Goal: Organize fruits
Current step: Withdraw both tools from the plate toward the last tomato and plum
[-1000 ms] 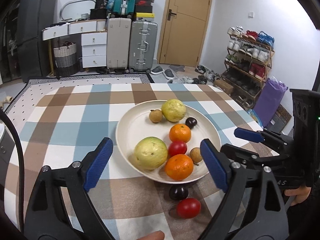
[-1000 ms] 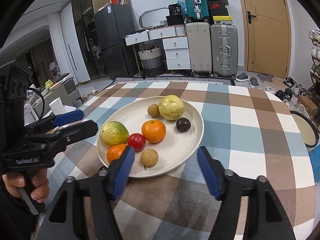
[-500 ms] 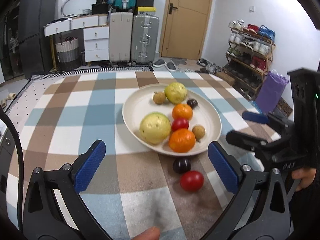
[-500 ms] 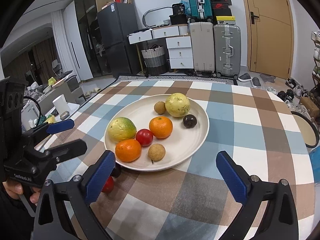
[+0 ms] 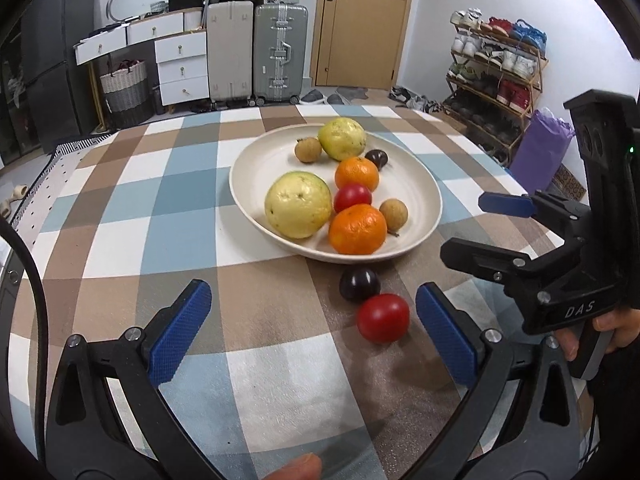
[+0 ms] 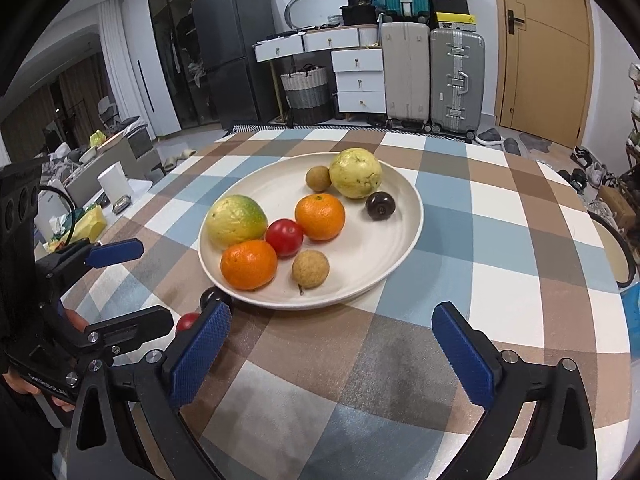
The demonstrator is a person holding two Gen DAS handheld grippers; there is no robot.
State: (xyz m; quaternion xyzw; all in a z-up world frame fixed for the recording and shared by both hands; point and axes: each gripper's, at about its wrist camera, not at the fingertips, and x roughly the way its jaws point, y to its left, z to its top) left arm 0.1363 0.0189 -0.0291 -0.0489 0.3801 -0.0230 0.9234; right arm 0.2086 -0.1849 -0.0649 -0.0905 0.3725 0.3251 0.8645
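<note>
A red tomato (image 5: 383,318) and a dark plum (image 5: 359,284) are seen on the checked tablecloth (image 5: 160,208), just outside the cream plate (image 5: 416,184) of fruit. Both lie between the left gripper (image 5: 312,332) fingers, nearer the right one; nothing is gripped. Its jaws, like the right gripper's (image 6: 340,344), have just been opened wide.

A cream plate (image 5: 424,216) at frame centre holds eight fruits; a dark plum (image 5: 359,284) and red tomato (image 5: 383,318) lie just below it.
</note>
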